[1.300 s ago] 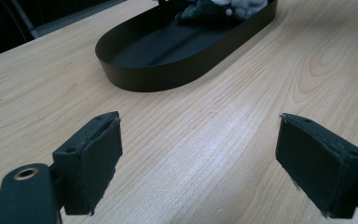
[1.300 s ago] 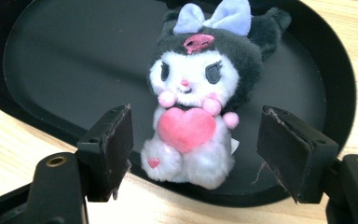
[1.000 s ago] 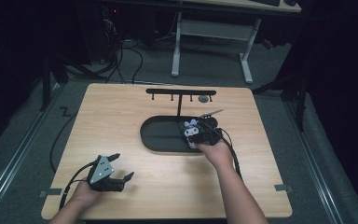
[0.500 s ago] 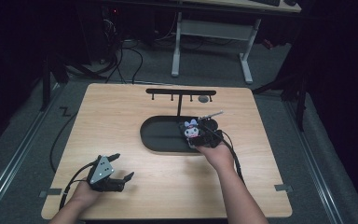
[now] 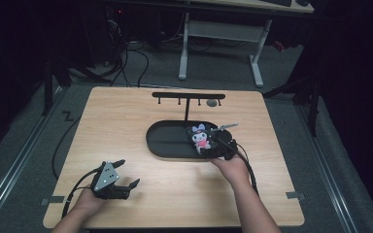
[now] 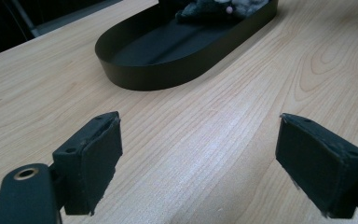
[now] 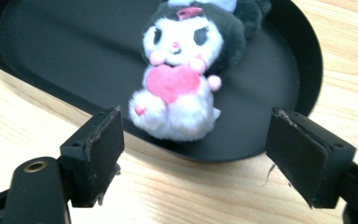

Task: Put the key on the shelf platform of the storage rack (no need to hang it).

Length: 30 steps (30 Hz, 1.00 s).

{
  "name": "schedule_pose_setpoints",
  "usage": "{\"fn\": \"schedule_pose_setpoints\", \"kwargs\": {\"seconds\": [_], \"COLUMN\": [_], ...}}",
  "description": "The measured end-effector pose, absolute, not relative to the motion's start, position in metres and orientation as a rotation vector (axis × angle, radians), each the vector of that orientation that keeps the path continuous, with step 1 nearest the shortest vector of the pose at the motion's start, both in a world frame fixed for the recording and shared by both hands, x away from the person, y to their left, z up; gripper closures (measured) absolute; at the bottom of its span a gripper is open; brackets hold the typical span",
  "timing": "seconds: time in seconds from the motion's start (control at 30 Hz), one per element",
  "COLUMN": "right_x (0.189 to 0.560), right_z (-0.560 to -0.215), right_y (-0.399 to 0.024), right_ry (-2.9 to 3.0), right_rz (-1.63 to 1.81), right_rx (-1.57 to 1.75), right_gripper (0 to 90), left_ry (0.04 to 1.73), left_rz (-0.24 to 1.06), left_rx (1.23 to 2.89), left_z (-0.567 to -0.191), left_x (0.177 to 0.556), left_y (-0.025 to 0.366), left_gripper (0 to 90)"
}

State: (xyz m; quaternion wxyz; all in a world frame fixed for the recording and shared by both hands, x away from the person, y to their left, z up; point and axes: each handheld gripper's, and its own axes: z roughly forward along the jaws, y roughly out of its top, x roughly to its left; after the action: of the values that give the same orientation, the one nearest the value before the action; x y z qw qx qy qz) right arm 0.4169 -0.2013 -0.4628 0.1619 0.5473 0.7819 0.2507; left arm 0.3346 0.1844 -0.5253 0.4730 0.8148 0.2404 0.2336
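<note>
The wooden table carries a black oval tray, whose far end is cut off in the right gripper view. A black rack stands behind the tray. The left gripper rests near the table's near left corner, jaws wide apart over bare wood. The right gripper, jaws just opened wide and gripping nothing, sits at the tray's right end. The plush toy lies inside that end, its ears cropped at the frame top.

High overhead; gripper views close, sharing tray.
</note>
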Motion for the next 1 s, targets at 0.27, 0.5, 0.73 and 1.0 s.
{"fn": "schedule_pose_setpoints", "kwargs": {"seconds": [0.27,0.5,0.73,1.0], "right_x": [0.397,0.376,0.359,0.341], "right_z": [-0.469,-0.473,-0.481,-0.489], "right_y": [-0.209,-0.219,-0.227,-0.234], "right_ry": [2.203,2.168,2.140,2.100], "right_rz": [0.732,0.776,0.806,0.858], "right_rx": [1.526,1.497,1.493,1.465], "right_gripper": [15.0,14.3,14.1,14.1], "left_ry": [0.591,0.591,0.592,0.593], "left_rz": [0.573,0.576,0.578,0.580], "left_rx": [1.995,2.000,2.002,2.002], "left_z": [-0.526,-0.526,-0.526,-0.526], "left_x": [0.334,0.334,0.334,0.334], "left_y": [0.184,0.184,0.183,0.183], "left_gripper": [15.4,15.4,15.4,15.4]}}
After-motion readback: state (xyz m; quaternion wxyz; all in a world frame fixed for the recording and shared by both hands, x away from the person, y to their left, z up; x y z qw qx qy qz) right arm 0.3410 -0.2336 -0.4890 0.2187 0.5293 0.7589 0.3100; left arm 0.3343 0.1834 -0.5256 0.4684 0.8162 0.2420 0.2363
